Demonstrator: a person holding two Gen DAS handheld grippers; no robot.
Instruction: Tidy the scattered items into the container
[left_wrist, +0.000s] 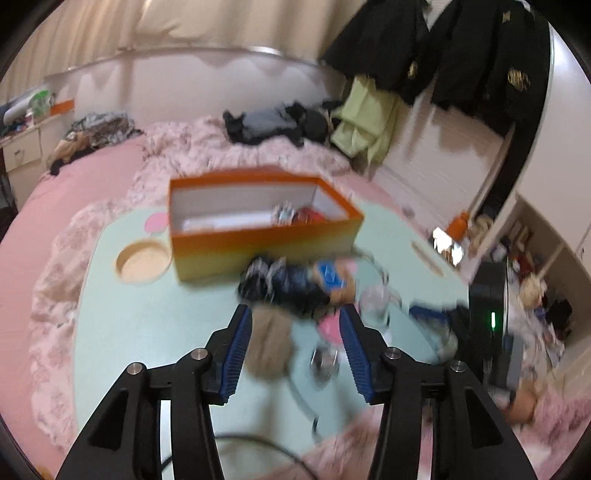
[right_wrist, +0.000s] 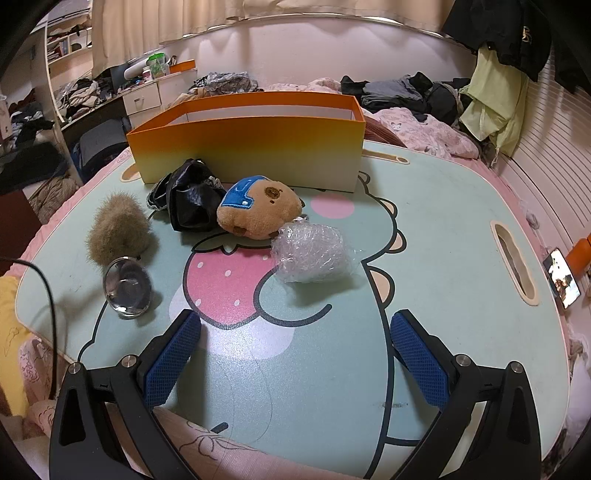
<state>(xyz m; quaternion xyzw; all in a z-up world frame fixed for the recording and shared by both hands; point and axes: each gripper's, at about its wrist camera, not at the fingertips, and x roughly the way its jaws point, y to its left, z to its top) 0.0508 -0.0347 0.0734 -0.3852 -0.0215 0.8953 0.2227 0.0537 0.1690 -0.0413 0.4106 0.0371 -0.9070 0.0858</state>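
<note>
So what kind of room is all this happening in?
Most likely a bedroom: a bed with pink bedding, clothes piled on it, dark garments hanging, and a small cartoon lap table set on the bed.

An orange open-topped cardboard box (right_wrist: 245, 147) stands on the pale green cartoon-printed lap table (right_wrist: 443, 221). Before it lie a crumpled black plastic bag (right_wrist: 192, 199), right of it a brown plush animal head (right_wrist: 258, 214), then a clear bubble-wrap bundle (right_wrist: 312, 254).

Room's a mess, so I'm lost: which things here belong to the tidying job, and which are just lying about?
Job:
orange box
furry ball
glass dome
black bag
plush toy
bubble wrap

Lying about:
clothes on bed
phone
</note>
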